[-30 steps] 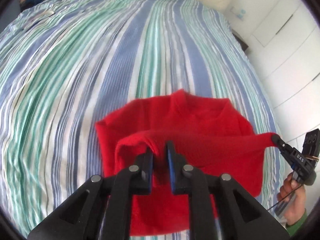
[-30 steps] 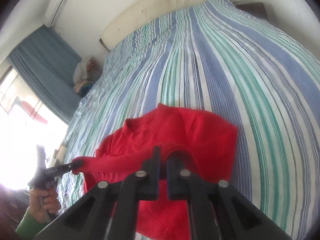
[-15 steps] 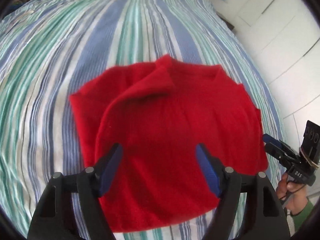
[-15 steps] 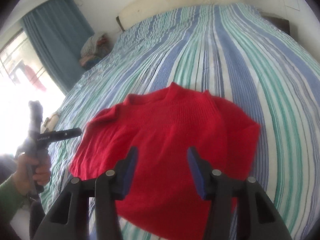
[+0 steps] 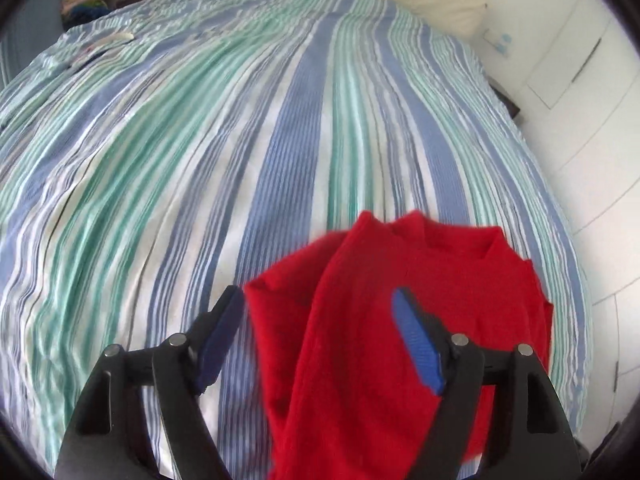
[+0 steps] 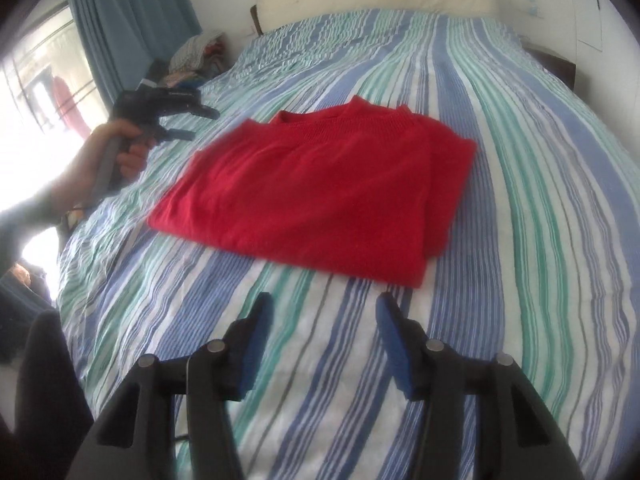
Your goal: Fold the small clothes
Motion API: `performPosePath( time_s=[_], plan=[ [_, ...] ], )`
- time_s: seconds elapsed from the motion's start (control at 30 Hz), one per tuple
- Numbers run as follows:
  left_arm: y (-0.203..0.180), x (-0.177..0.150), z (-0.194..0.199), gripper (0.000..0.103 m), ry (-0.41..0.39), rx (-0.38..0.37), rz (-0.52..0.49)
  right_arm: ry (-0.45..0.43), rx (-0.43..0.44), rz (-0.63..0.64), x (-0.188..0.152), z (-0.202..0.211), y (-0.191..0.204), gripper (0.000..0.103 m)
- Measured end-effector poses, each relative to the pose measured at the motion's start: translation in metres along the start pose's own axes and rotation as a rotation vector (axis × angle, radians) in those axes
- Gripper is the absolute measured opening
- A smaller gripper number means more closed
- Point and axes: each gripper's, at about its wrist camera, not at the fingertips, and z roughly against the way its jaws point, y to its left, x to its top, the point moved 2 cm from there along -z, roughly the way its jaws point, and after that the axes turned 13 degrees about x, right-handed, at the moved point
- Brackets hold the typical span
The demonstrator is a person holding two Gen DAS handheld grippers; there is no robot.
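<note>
My left claw (image 5: 318, 338) and right claw (image 6: 322, 344) are both opening, pinching nothing, while the red sweater (image 6: 320, 196) lies folded flat on the striped bed (image 6: 520, 160) — soft, light, floppy knit, best taken by a doubled edge or corner.

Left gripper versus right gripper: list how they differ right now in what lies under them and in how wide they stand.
The left gripper hangs over the near-left edge of the red sweater, red knit showing between its fingers; the right gripper has only the striped bedspread between its fingers, short of the sweater's hem. The left gripper's jaws stand wider than the right gripper's. Both are opening, both have blue pads, and neither grips anything.
</note>
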Motion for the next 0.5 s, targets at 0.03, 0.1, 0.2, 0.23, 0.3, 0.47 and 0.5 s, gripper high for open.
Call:
performPosePath(
  time_s=[0.03,0.1,0.2,0.23,0.3,0.47,0.5],
  plan=[
    [-0.003,-0.024,0.014,0.087,-0.014,0.004,-0.04,0.017,-0.021,0.006,-0.006,0.0,0.003,0.056],
    [-0.013,-0.074,0.04,0.094,-0.03,0.011,-0.123,0.054,-0.073,0.011,-0.018,-0.002,0.009,0.057],
    [-0.031,-0.149,0.063,0.095,-0.015,0.02,-0.212,0.072,-0.136,-0.001,-0.032,-0.003,0.021,0.06],
    [-0.036,-0.169,0.067,0.095,-0.011,0.031,-0.222,0.069,-0.162,-0.017,-0.036,-0.002,0.025,0.064],
    [-0.042,-0.196,0.064,0.095,-0.008,0.048,-0.212,0.059,-0.211,-0.056,-0.047,-0.001,0.031,0.075],
    [-0.044,-0.217,0.029,0.097,0.029,0.127,-0.18,0.027,-0.316,-0.097,-0.067,-0.012,0.023,0.078],
    [-0.044,-0.218,0.026,0.102,0.016,0.131,-0.178,0.025,-0.32,-0.101,-0.07,-0.017,0.02,0.082]
  ],
)
